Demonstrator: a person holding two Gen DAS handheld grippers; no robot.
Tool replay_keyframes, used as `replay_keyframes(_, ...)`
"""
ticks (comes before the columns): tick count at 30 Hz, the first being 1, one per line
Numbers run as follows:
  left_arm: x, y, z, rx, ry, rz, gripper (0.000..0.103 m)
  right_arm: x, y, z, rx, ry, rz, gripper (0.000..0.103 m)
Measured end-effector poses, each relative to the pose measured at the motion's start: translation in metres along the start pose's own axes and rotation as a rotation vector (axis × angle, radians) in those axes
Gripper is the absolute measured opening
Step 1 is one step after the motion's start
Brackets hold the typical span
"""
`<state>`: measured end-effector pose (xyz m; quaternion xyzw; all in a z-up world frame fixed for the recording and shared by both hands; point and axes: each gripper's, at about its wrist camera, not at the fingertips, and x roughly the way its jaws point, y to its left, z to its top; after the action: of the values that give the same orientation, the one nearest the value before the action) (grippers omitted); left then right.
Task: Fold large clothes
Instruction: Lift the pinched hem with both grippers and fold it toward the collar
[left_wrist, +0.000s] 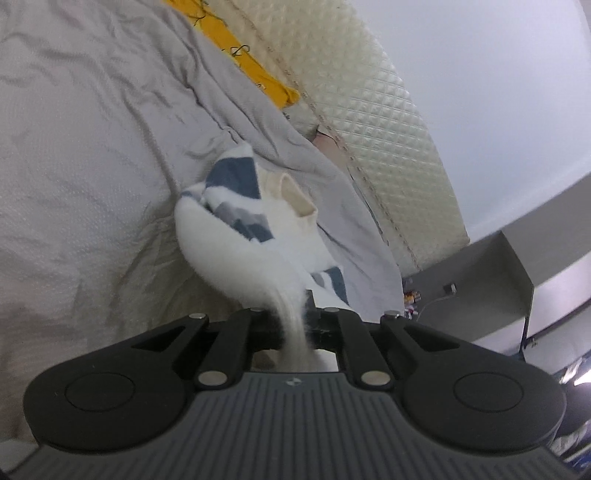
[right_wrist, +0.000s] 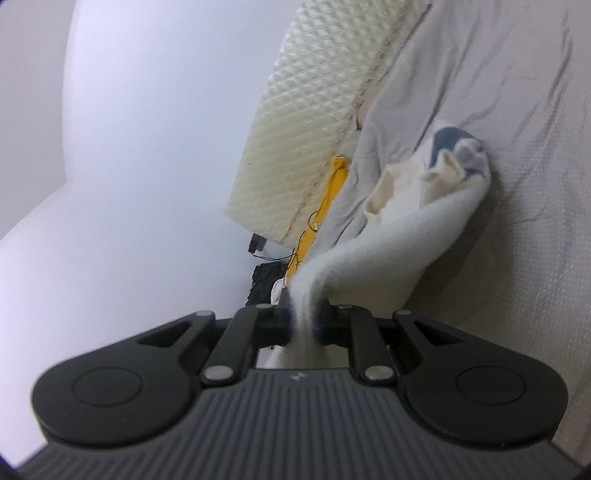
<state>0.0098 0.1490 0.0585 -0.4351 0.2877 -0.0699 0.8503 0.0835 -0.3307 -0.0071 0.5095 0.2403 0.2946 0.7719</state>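
Sweater (left_wrist: 236, 240), white with blue-grey blocks, hangs bunched over the bed (left_wrist: 74, 147) near its mattress edge; its pinched ends blur inside the left claw (left_wrist: 293, 325) and right claw (right_wrist: 304, 325), both clamped on it.

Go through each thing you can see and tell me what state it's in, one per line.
Left claw: shut on the white garment.
Right claw: shut on the white garment.
White garment: bunched, lifted at both pinched ends, sagging onto the bed.
Grey sheet: wrinkled, spread over the bed.
Quilted mattress: side exposed.
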Motion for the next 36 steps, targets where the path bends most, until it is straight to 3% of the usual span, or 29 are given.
replay_keyframes(8, -0.064, -0.019, -0.021, 0.024, -0.003, -0.097, 0.008, -0.05, 0.048, -0.011, -0.095, 0.005, 0.053, 0.015)
replay_keyframes(15, -0.115, -0.024, -0.055, 0.012, 0.015, -0.188, 0.007, -0.103, 0.082, -0.029, -0.16, 0.008, 0.047, 0.015)
replay_keyframes(18, -0.123, -0.026, -0.068, 0.054, 0.01, -0.186, 0.008, -0.111, 0.088, -0.035, -0.169, -0.01, 0.012, 0.015)
replay_keyframes(21, -0.115, -0.023, -0.071, 0.038, 0.041, -0.193, 0.008, -0.107, 0.086, -0.036, -0.167, -0.037, -0.028, 0.015)
replay_keyframes(25, -0.096, -0.026, -0.052, 0.065, 0.027, -0.182, 0.008, -0.088, 0.073, -0.028, -0.112, -0.067, -0.039, 0.015)
replay_keyframes(33, -0.021, -0.05, 0.014, 0.093, -0.068, -0.137, 0.008, -0.03, 0.07, 0.004, -0.072, -0.111, -0.072, 0.015)
replay_keyframes(36, 0.013, -0.058, 0.033, 0.104, -0.139, -0.124, 0.008, 0.0, 0.064, 0.024, -0.044, -0.135, -0.085, 0.015)
